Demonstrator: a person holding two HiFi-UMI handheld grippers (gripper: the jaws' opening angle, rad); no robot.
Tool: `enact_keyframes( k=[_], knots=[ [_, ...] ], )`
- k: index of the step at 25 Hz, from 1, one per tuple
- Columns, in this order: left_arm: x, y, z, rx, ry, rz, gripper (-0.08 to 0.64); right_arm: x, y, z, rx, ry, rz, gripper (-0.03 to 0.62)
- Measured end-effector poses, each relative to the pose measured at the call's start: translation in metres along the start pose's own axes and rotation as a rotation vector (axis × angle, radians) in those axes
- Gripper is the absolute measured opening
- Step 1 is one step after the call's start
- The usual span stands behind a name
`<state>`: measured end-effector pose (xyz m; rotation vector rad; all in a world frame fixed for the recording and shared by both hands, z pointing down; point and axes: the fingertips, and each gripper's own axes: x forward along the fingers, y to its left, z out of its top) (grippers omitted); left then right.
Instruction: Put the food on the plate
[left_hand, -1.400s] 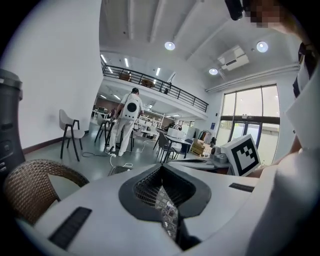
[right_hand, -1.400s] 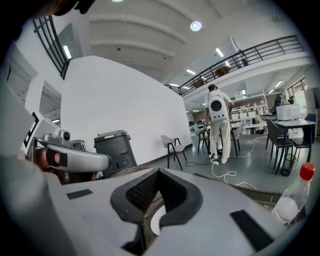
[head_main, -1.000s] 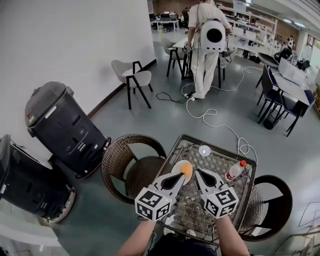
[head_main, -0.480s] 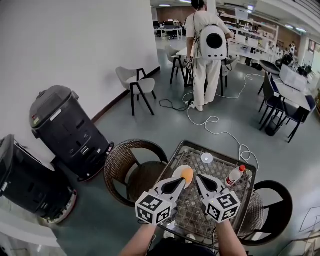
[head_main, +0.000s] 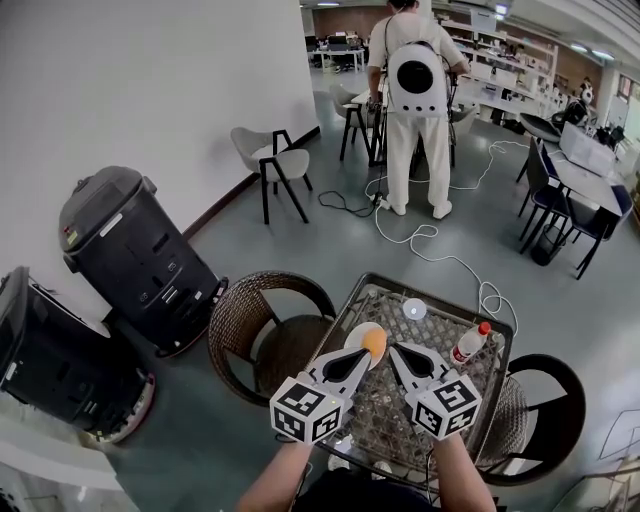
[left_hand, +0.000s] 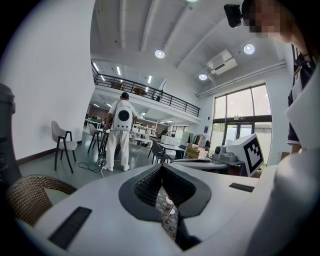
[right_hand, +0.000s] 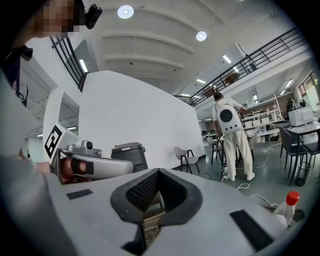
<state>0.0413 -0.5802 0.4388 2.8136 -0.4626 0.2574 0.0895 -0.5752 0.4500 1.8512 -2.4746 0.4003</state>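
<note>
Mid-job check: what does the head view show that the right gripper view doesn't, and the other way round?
Only the head view: the plate with the orange food on it, a small white disc beyond it, and the wicker chairs.
Only the right gripper view: the right gripper up close, its jaws shut with nothing between them, and the ceiling lights.
Both: the red-capped bottle, the person with a white backpack, the black machine by the wall, and the left gripper.

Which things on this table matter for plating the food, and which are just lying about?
Job: orange round food; white round plate.
Lying about: clear plastic bottle with red cap; small white disc; brown wicker chair.
</note>
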Motion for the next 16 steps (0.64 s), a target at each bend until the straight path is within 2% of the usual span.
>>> enact_keyframes(
  k=[16],
  knots=[
    [-0.0005,-0.0049,0.0011,0.009,0.003,-0.023,0.009,-0.0019,0.0014,0.0019,0.012,-0.014,-0.001,0.005]
  ],
)
